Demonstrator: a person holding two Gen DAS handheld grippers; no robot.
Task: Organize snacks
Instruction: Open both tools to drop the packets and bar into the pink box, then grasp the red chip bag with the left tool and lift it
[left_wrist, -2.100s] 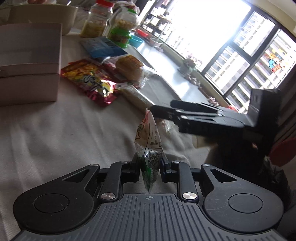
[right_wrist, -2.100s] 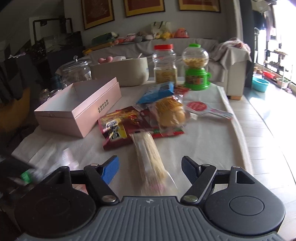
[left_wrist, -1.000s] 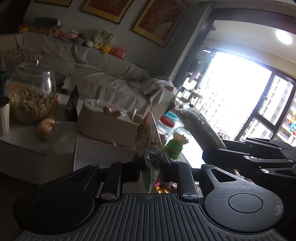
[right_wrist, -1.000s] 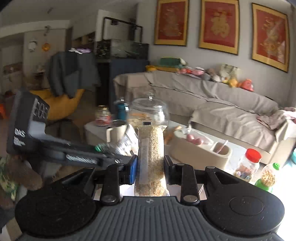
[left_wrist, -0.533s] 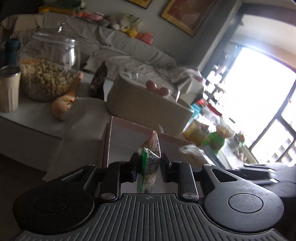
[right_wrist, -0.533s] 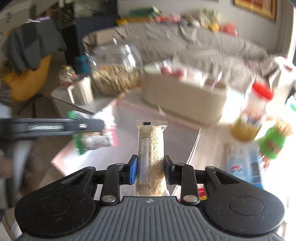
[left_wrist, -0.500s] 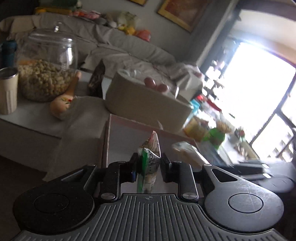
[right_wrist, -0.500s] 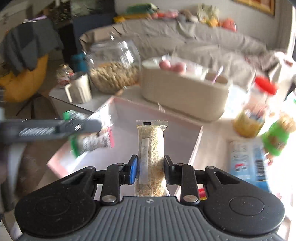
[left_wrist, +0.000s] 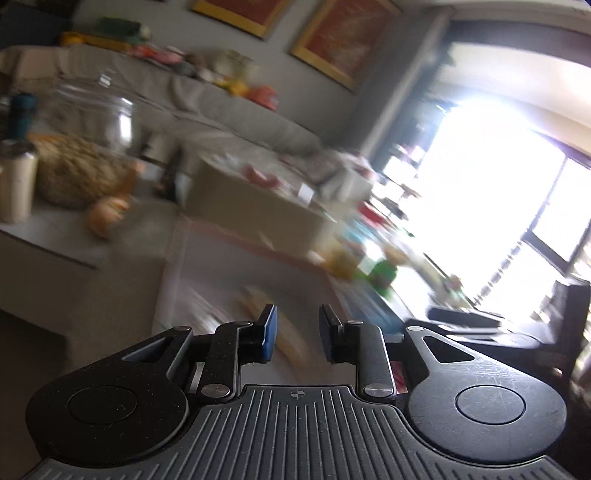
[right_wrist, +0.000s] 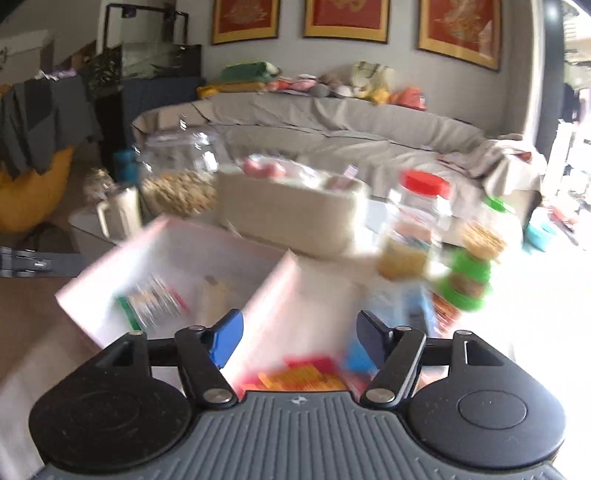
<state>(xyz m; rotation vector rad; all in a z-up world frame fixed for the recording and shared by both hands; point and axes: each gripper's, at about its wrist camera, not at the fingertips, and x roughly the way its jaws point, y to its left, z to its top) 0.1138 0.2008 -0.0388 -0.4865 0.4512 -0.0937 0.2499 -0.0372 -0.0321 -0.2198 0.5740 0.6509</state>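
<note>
Both views are motion-blurred. The pink box (right_wrist: 110, 275) stands open on the table. Inside it lie the green and white snack packet (right_wrist: 147, 301) and the long clear cracker packet (right_wrist: 214, 295); the cracker packet also shows in the left wrist view (left_wrist: 273, 325). My right gripper (right_wrist: 299, 334) is open and empty, above the box's near right wall. My left gripper (left_wrist: 294, 332) is open and empty above the box (left_wrist: 192, 266). The right gripper shows at the right of the left wrist view (left_wrist: 465, 317).
Red and yellow snack bags (right_wrist: 306, 373) and a blue packet (right_wrist: 413, 302) lie right of the box. A red-lidded jar (right_wrist: 413, 221), a green candy dispenser (right_wrist: 469, 273), a beige tub (right_wrist: 288, 218) and a glass jar (right_wrist: 177, 177) stand behind.
Both grippers have opened and let go of their packets, which now lie in the pink box. Both grippers have pulled back and upward, the right one swinging right.
</note>
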